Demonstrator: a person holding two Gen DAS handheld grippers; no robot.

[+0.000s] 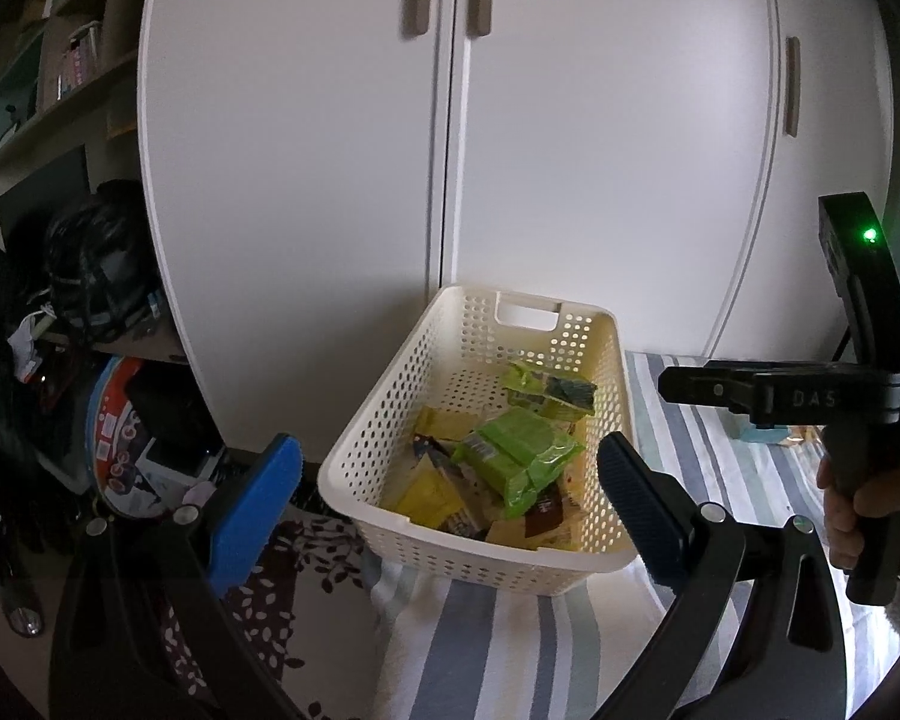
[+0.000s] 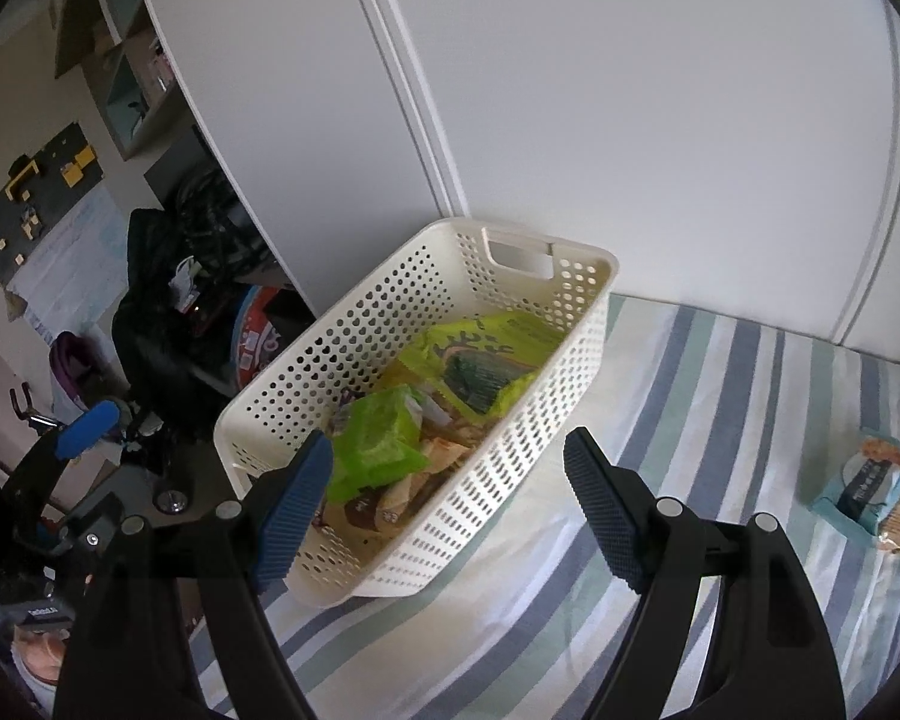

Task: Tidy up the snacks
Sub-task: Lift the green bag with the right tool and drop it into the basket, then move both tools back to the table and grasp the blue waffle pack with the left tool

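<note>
- A cream perforated basket sits at the corner of a bed covered in a striped sheet, just in front of white wardrobe doors.
- The basket holds a loose pile of snack packets: a bright green wrapped pack on top, a green and dark pouch toward the far end, and yellow and brown sachets beneath.
- The left tool hovers near the basket's near end, its fingers spread wide and holding nothing.
- The right tool hangs over the basket's near right side, also spread wide and empty.
- A pale blue snack packet lies apart on the sheet, well to the right; a second packet may lie against it, but the edge of view is too distorted to tell.
- Judged step: fetch that stray packet. The right tool is nearer; it should swing over, close gently across the packet's middle to avoid crushing it, then release it low inside the basket.
</note>
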